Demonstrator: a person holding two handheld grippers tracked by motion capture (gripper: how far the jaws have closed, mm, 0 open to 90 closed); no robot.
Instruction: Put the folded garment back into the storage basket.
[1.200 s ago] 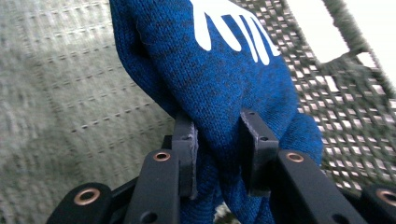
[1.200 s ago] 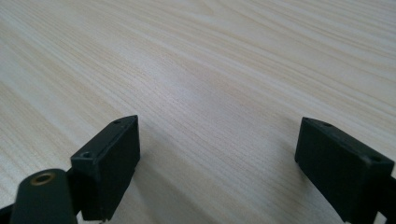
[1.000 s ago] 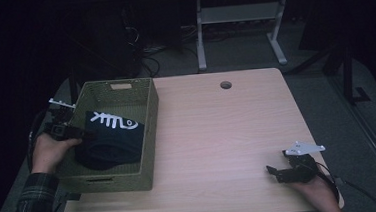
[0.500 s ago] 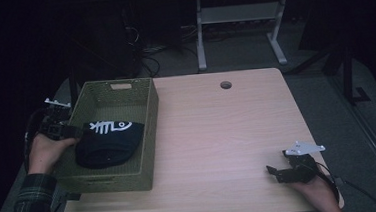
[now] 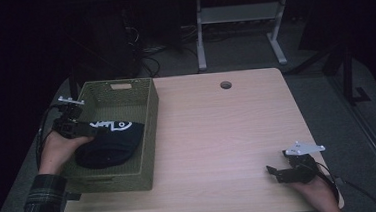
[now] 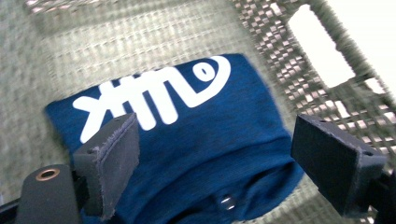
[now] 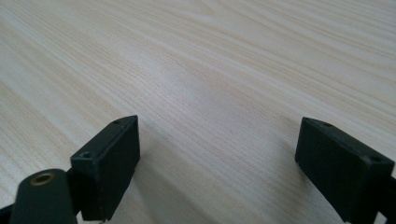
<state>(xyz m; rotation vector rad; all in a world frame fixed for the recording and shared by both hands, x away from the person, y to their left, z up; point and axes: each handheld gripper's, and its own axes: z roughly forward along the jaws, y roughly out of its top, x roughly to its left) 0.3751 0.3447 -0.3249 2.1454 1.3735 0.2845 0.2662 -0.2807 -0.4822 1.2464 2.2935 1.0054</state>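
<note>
A folded navy garment [image 6: 187, 140] with a white fish-skeleton print is seen lying on the floor of the woven green basket [image 6: 280, 60]. The left gripper [image 6: 215, 154] is held above the garment, its jaws having just been opening; nothing is clamped between the fingers [image 6: 112, 158].

The high view was dim, its surroundings nearly black; the left gripper view was motion-blurred, with a blown-out white corner.
</note>
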